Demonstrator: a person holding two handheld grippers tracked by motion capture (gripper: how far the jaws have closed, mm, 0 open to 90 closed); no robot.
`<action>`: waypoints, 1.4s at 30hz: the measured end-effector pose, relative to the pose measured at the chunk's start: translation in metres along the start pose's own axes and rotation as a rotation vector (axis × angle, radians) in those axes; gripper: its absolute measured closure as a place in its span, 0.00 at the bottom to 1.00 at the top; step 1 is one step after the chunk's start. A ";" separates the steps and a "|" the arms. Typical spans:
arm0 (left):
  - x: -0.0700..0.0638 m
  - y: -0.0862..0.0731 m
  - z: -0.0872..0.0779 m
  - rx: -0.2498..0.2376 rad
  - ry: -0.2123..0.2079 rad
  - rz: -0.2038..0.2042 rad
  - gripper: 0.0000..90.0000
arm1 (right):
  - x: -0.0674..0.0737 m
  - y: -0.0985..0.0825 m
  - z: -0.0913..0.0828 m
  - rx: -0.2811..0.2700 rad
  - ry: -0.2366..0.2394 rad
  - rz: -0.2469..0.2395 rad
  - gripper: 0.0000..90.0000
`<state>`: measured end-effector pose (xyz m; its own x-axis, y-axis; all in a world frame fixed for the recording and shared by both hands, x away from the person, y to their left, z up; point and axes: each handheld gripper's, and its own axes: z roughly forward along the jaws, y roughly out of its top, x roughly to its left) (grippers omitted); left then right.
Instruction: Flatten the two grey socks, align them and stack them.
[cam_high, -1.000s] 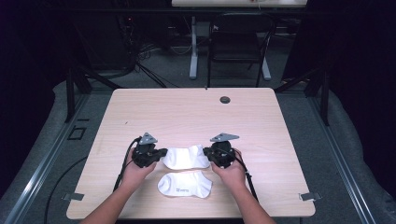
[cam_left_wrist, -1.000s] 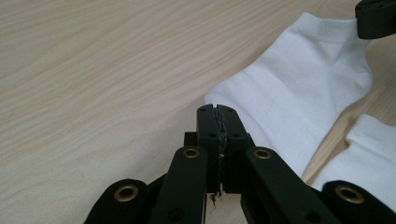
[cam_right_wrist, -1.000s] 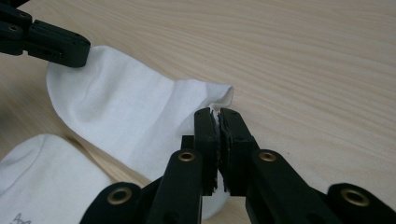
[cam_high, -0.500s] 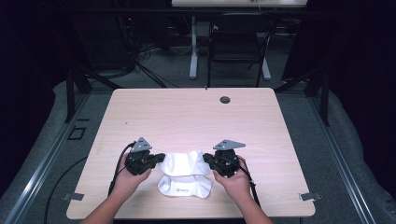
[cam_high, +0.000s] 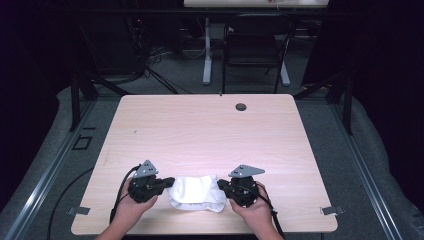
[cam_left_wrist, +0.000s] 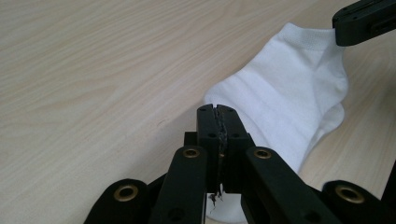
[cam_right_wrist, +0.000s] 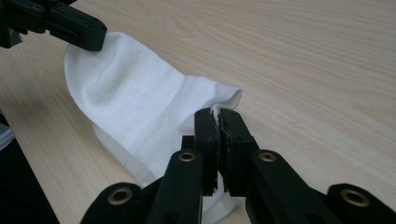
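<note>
White cotton sock (cam_high: 196, 193) hangs stretched between two hand-held grippers near the person's edge of a pale wooden table (cam_high: 210, 135), seen from the high view: the left gripper (cam_high: 167, 183) pinches one end, the right gripper (cam_high: 223, 187) the other, and the fabric sags in a soft curve between them, its lower edge draped over what looks like a second white sock that cannot be made out clearly. A small dark grommet (cam_high: 241, 106) sits far beyond both tools, near the opposite edge. In the left gripper view, the left gripper (cam_left_wrist: 217, 112) has its jaws pressed together on a fold of the sock (cam_left_wrist: 285, 98), which runs away from the tips to the right gripper (cam_left_wrist: 345, 35) clamped on the ribbed cuff at the upper corner. In the right gripper view, the right gripper (cam_right_wrist: 218, 116) is closed tight on the sock (cam_right_wrist: 135, 107) just ahead of its tips, cloth trailing off to the left gripper (cam_right_wrist: 91, 39) biting the far end.
</note>
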<state>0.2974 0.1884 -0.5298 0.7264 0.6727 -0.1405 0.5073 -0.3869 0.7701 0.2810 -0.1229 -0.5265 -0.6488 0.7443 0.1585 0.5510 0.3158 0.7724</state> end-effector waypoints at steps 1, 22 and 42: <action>0.000 -0.001 0.000 0.003 -0.002 0.003 0.99 | 0.001 -0.001 -0.001 -0.002 0.000 0.001 0.96; 0.002 -0.017 0.014 0.057 -0.009 -0.009 0.99 | 0.001 -0.016 0.004 0.045 0.010 0.005 0.96; 0.007 -0.020 0.024 0.073 0.005 -0.007 0.98 | -0.004 -0.020 0.014 0.059 0.005 0.016 0.96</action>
<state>0.3035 0.1854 -0.5616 0.7205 0.6787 -0.1426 0.5450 -0.4270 0.7216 0.2799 -0.1237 -0.5510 -0.6424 0.7463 0.1741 0.5915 0.3383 0.7319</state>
